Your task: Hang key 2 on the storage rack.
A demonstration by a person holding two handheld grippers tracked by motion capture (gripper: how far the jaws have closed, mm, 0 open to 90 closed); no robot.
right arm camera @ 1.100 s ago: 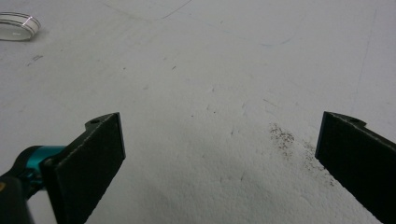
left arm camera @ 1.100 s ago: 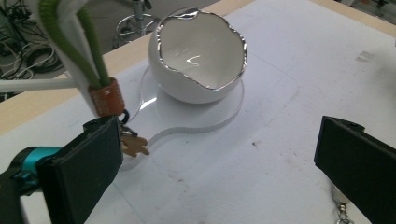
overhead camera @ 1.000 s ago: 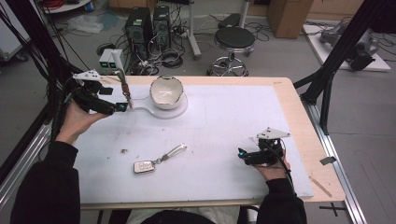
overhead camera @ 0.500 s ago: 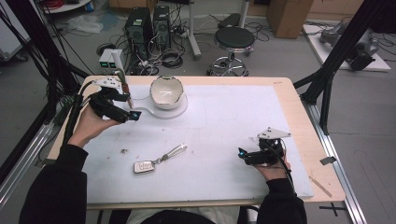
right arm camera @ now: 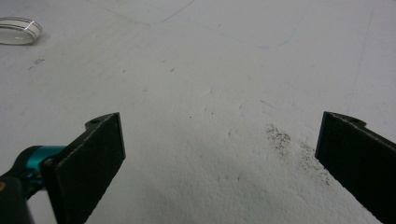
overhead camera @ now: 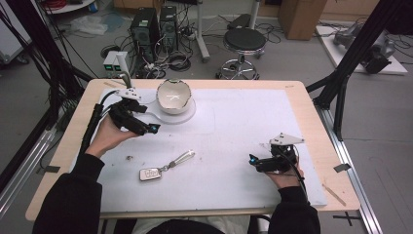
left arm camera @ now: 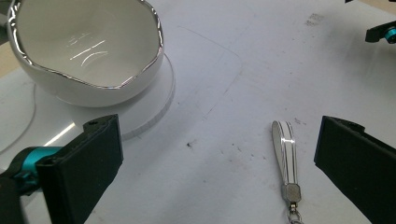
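A white bowl point(overhead camera: 174, 96) with a silver rim stands on a clear round disc point(overhead camera: 187, 113) at the back left of the white mat. A key fob point(overhead camera: 150, 174) with a grey strap point(overhead camera: 182, 157) lies near the front middle. My left gripper point(overhead camera: 147, 128) hovers just left of the disc, open and holding nothing. In the left gripper view the bowl point(left arm camera: 88, 51) sits upper left and the strap point(left arm camera: 285, 144) lies between the wide jaws, nearer the right one. My right gripper point(overhead camera: 254, 162) rests low at the front right, open over the bare mat point(right arm camera: 219, 93).
The white mat point(overhead camera: 243, 117) covers a wooden table point(overhead camera: 311, 112). Dark specks point(right arm camera: 285, 140) dot the mat near the right gripper. The strap's loop end point(right arm camera: 18, 30) shows far off in the right gripper view. A stool point(overhead camera: 246, 41) and computers point(overhead camera: 153, 24) stand on the floor beyond.
My left gripper has moved from the table's left edge rightward and toward the front, ending beside the disc and pointing at the strap. The right gripper has stayed put.
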